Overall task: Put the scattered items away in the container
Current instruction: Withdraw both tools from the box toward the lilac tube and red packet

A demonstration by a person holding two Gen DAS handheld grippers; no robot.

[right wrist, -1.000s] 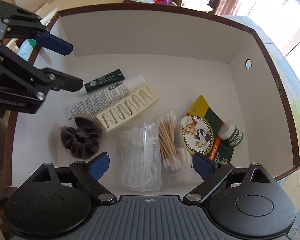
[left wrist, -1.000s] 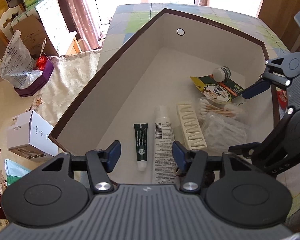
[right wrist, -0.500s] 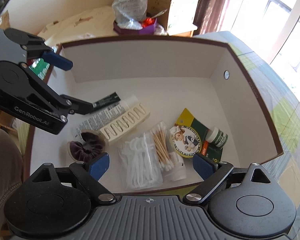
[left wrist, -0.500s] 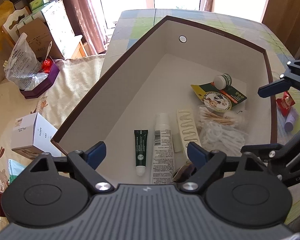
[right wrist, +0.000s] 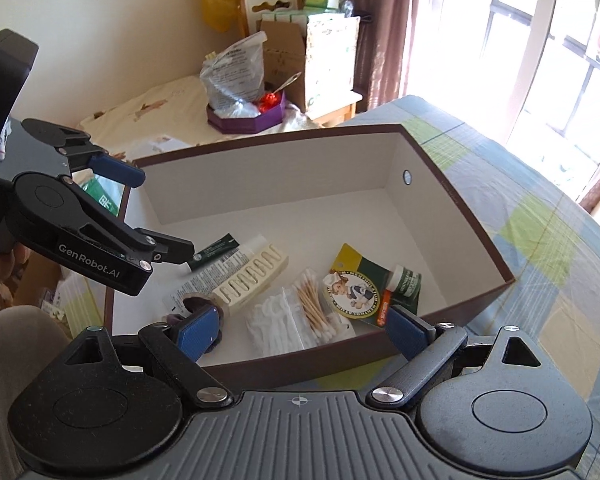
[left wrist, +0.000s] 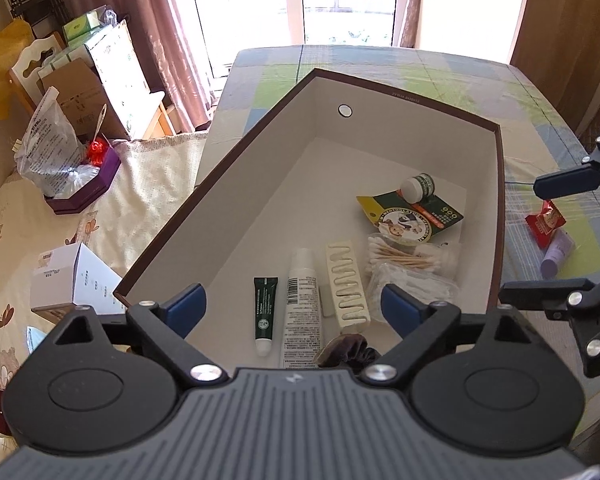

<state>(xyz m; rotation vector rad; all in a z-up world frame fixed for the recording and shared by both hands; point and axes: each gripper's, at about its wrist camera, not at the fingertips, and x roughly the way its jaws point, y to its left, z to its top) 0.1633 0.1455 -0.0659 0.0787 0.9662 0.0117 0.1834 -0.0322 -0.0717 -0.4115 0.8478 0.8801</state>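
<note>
Hovering above the near end of the brown-rimmed box (left wrist: 498, 200), the left gripper (left wrist: 294, 308) has its blue-padded jaws spread wide with nothing between them. The right gripper (right wrist: 300, 334) hangs over the opposite long side of the box, its jaws likewise wide apart and empty.

On the white floor of the box, the items lie clustered toward one end. A dark green tube (left wrist: 265, 316) lies beside a taller white tube (left wrist: 303, 312), both pointing along the box's length. Next to them sits a cream hair clip (left wrist: 346, 285), then a clear packet of cotton swabs (left wrist: 410, 256) and a clear packet of white floss picks (left wrist: 414, 286) touching it. Further along lies a green and yellow card (left wrist: 410, 216) with a small white-capped jar (left wrist: 419, 186) resting on its far edge. A dark velvet scrunchie (left wrist: 348, 352) sits at the near wall, partly hidden by the left gripper's body.

Outside the box, on the checked tablecloth (left wrist: 380, 68), a red sachet (left wrist: 545, 222) and a pale lilac tube (left wrist: 556, 256) lie touching each other, near the right gripper's fingers; what the lilac tube contains is too small to read. A white carton (left wrist: 72, 280) stands on the cream cloth to the other side.
</note>
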